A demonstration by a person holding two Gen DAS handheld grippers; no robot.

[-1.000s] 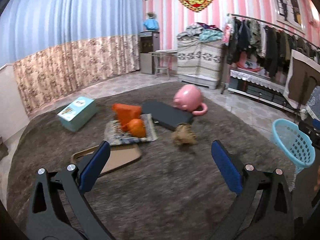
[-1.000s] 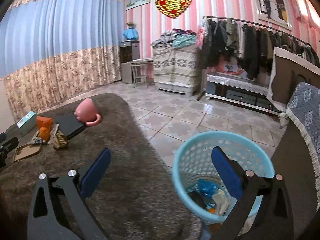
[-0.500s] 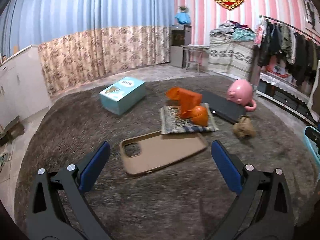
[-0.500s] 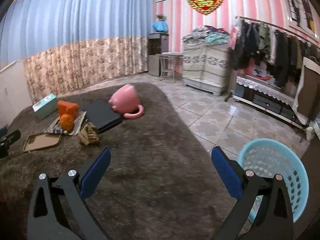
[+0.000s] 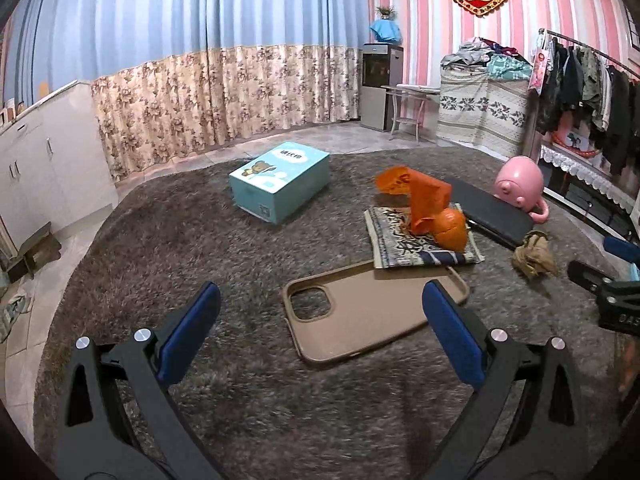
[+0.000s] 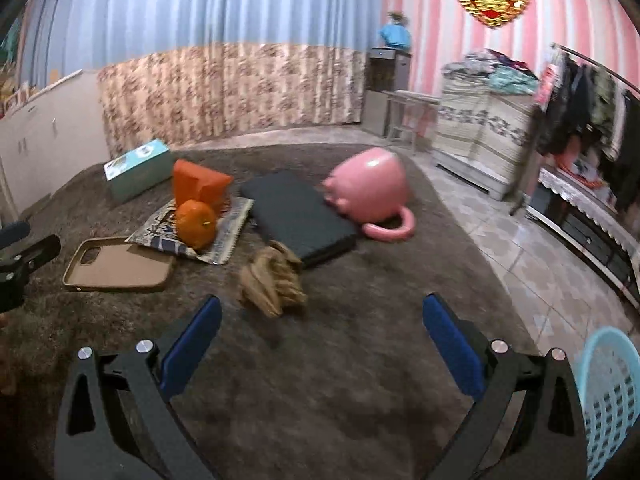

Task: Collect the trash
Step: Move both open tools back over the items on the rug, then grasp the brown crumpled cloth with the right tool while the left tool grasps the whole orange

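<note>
**Crumpled paper lies nearest the right gripper**

Left wrist view: the left gripper (image 5: pixel 320 332) is spread wide and empty above the grey-brown shag carpet (image 5: pixel 200 248). The crumpled brown paper wad (image 5: pixel 534 256) sits far off to its right, close to the right gripper (image 5: pixel 608 280).

Right wrist view: the right gripper (image 6: pixel 322 336) is wide open, holding nothing. The wad (image 6: pixel 272 278) lies just ahead, slightly left of centre. The light-blue plastic mesh basket (image 6: pixel 608 400) stands at lower right.
</note>
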